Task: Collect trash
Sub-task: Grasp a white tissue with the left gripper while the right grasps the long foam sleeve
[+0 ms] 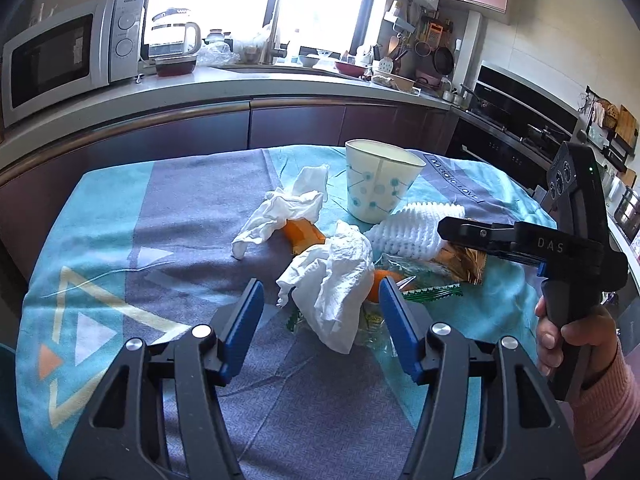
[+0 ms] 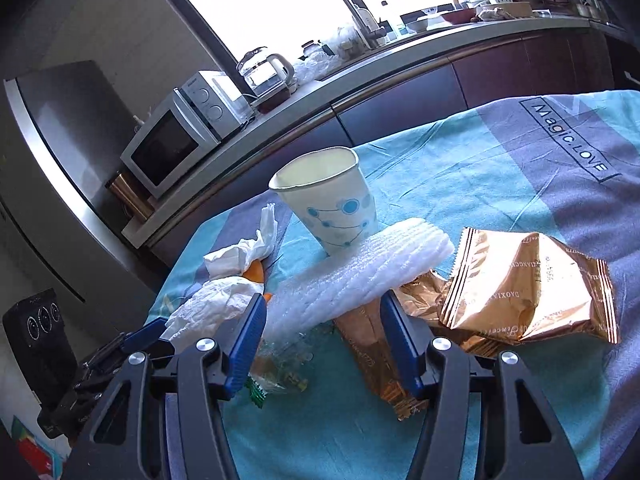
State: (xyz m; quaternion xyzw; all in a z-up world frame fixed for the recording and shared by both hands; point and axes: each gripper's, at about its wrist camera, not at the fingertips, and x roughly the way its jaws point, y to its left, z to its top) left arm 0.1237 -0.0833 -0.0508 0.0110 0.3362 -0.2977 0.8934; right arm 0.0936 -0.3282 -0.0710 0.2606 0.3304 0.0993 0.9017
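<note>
While both grippers hang over a small table draped in a teal and grey-violet cloth (image 1: 192, 208), a heap of trash sits at the middle of it. A paper cup (image 1: 380, 182) with blue dots stands upright at the far side of the heap, its rim slightly dented. Just in front of it lies a ribbed white foam sleeve (image 2: 360, 268), soft and netted. Two crumpled white tissues lie to the left: the far tissue (image 1: 280, 210) and the near tissue (image 1: 332, 280), with orange peel (image 1: 304, 234) showing between them. A shiny copper-coloured snack bag (image 2: 524, 280), creased and puffed, lies to the right, and a torn strip of the same foil (image 2: 380, 360) lies nearer. A clear wrapper with green edges (image 2: 280, 368) lies flat at the near edge of the heap.

Left gripper (image 1: 320, 324): its blue-padded jaws stand apart on either side of the near tissue, not pressing it, holding nothing. Right gripper (image 2: 322, 340): jaws likewise apart, empty, with the near end of the foam sleeve and the foil strip in the gap. A hand in a pink sleeve (image 1: 576, 340) grips its handle.

Open cloth lies to the left and near side of the heap. Beyond the table's far edge runs a dark kitchen counter (image 1: 248, 88) bearing a microwave (image 1: 72, 56) and a glass kettle (image 1: 174, 36).
</note>
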